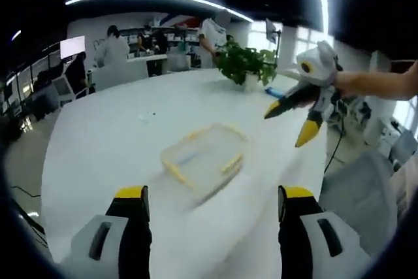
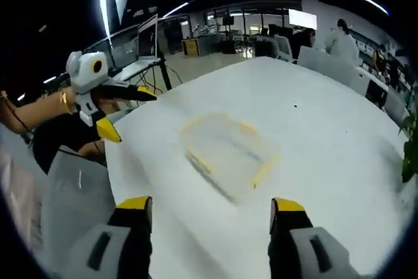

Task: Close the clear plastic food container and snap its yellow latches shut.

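Here the clear container (image 1: pixel 204 159) sits blurred on the white table (image 1: pixel 98 148) — contents unreadable — both grippers' jaws wide.

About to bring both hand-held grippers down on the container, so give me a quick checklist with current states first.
1. Clear container in front of both cameras on the white table: ok.
2. Left hand-held gripper open and holding nothing: ok.
3. Right hand-held gripper open and holding nothing: ok.
4. Both grippers apart from the container, not touching it: ok.
5. Lid seated and yellow latches up or down: cannot tell, both views are motion-blurred.
6. Potted plant stands apart from the container, farther back on the table: ok.
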Demonstrator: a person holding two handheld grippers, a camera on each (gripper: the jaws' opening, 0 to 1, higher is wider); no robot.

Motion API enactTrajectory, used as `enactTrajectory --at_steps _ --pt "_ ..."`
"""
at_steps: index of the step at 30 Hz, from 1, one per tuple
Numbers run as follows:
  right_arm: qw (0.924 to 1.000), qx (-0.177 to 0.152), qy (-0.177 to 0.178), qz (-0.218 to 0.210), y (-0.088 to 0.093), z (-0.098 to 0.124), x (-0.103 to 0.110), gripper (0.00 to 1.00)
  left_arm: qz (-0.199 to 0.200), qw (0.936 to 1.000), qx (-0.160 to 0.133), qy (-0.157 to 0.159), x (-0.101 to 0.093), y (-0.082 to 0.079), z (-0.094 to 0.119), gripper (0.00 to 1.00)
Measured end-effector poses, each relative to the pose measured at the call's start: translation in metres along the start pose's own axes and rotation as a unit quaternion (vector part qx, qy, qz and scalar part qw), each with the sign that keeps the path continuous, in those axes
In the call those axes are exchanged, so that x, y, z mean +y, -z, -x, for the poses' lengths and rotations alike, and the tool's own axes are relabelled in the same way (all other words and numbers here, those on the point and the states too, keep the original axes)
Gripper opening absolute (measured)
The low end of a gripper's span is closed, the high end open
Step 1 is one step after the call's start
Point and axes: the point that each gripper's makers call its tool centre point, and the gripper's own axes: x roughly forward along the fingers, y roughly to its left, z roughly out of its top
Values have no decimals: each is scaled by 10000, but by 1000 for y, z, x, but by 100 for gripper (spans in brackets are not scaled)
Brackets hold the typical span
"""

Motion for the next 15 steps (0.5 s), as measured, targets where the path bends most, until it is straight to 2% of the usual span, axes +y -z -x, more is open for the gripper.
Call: enactTrajectory --at_steps 4,9,12,15 --pt "9999 -78 22 -101 13 5 13 73 147 9997 -171 -23 -9 9 13 79" --pt "9994 -101 107 -328 34 10 23 73 277 9995 -135 -63 -18 28 23 79" --pt "9986 -139 108 -490 38 11 26 73 246 9997 5 -27 -20 36 25 79" --pt "9982 -216 183 -526 35 14 26 73 191 9998 -5 -33 -21 33 27 79"
